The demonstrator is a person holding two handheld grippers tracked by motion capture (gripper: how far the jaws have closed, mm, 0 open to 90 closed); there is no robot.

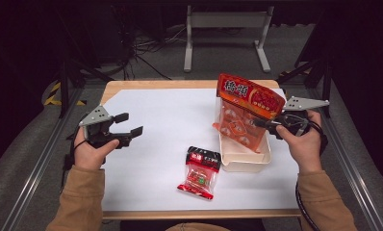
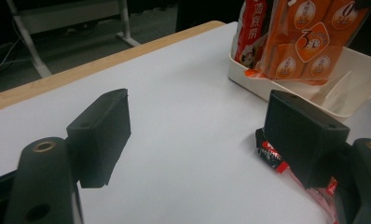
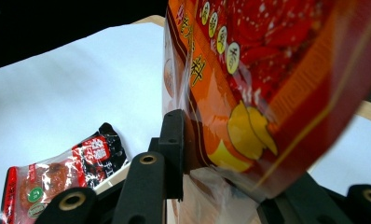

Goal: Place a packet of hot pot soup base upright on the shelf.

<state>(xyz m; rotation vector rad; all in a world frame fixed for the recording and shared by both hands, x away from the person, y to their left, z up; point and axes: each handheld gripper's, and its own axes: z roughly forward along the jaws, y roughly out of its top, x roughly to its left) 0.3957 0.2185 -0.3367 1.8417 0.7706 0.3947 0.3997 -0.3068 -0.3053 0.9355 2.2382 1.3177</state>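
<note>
A big orange and red snack bag [image 1: 242,113] stands tilted with its lower end inside the cream bin [image 1: 247,161]. My right gripper [image 1: 266,124] is shut on the bag's right edge; in the right gripper view the bag [image 3: 277,79] sits between the black jaws. A small red and black packet [image 1: 200,172] lies flat on the white table cover in front of the bin, and it shows too as the packet [image 3: 58,177] at the lower left. My left gripper [image 1: 129,124] hovers open over the left of the table, nothing between its fingers [image 2: 102,135].
The white cover [image 1: 165,130] lies over a wooden table whose far edge [image 1: 160,84] shows. Metal rails run along both sides. A white frame stand [image 1: 225,33] and cables sit on the floor beyond.
</note>
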